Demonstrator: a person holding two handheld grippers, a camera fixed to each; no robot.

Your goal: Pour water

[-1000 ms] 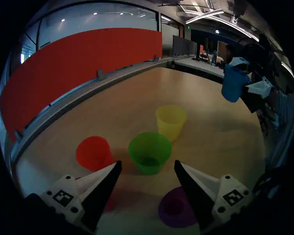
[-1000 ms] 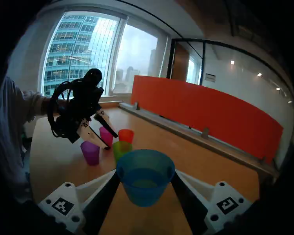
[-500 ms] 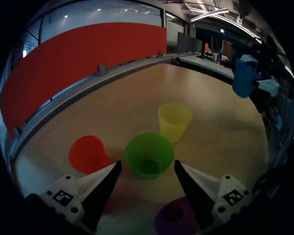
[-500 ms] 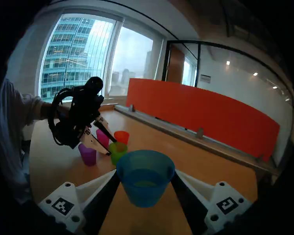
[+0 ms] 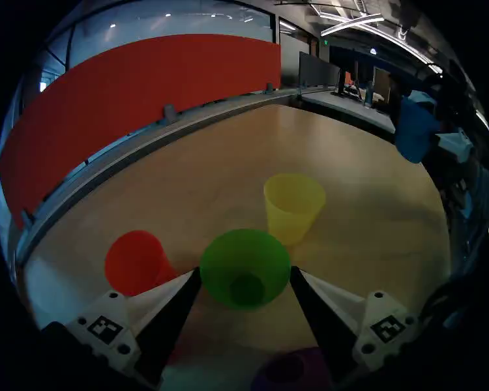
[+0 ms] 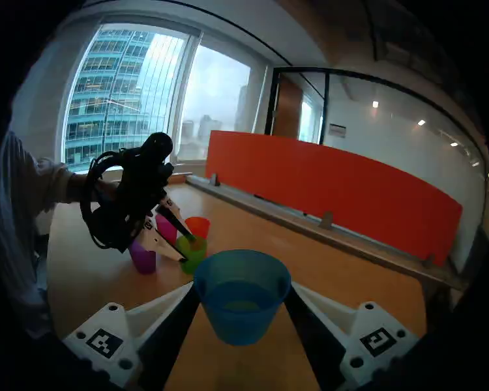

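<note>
**Steady the green cup, then tip the blue cup**

In the left gripper view, the left gripper (image 5: 244, 271) has its fingers spread. The green cup (image 5: 244, 290) stands between them at lower centre on the bench (image 5: 362, 195); contact is unclear. In the right gripper view, the right gripper (image 6: 242, 287) clamps the blue cup (image 6: 241, 319), water inside, at lower centre. Close gently on green, bring blue's rim above it, then tilt slowly.

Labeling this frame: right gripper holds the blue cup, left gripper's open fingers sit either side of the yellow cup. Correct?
One error: the left gripper's open fingers sit either side of the green cup, not the yellow cup, which stands farther back. The left gripper view shows it. The right gripper does hold the blue cup.
</note>
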